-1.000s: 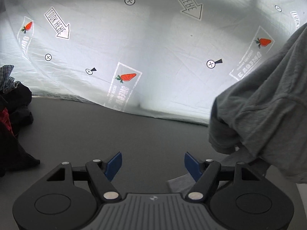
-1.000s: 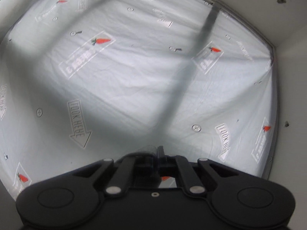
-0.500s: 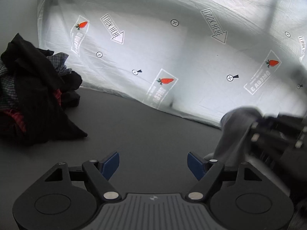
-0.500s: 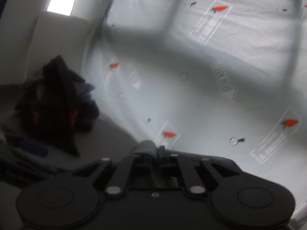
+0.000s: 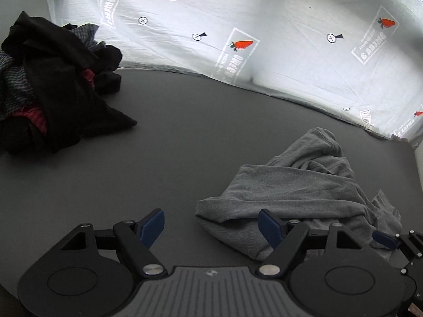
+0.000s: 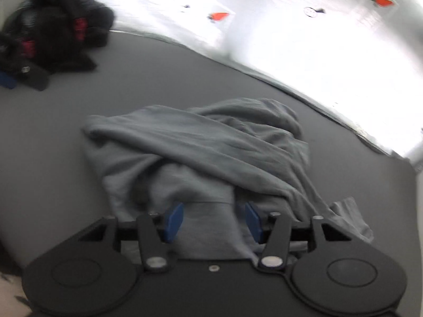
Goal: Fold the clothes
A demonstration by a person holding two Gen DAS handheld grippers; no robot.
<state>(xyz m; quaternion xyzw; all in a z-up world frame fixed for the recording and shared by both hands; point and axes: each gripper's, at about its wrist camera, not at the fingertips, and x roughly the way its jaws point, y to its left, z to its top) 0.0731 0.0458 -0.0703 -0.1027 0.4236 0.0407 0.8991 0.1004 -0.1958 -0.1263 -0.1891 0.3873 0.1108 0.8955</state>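
Right, nearest first: the right gripper (image 6: 214,222) hangs low over the near edge of the grey garment (image 6: 201,153), fingers (image 6: 173,222) spread apart w/ cloth bunched between them but nothing pinched. The left gripper (image 5: 211,227) sits just to the left, also spread wide & empty; its right-side finger (image 5: 269,227) is at the garment's near-left hem, its other finger over bare table (image 5: 158,158).

So the garment lies straight ahead of the right gripper and ahead-right of the left one. It's a crumpled heap on the dark table, long axis running roughly near-left to far-right, one thick fold slung diagonally across the top. Right hand is clearly the nearer; I'd guess it takes the first grab at the near edge, w/ the left going for the left-hand hem to spread it flat. Folding proper hasn't begun.

Farther off, at the far-left of the table, the dark pile of clothes (image 5: 53,84) waits, well apart from the grey one. Behind it all, the white printed sheet (image 5: 277,26).

Vs. half a sec ago: the right gripper was shut w/ the garment hanging from it; now it's let go and the cloth has dropped onto the table. Left was already open.
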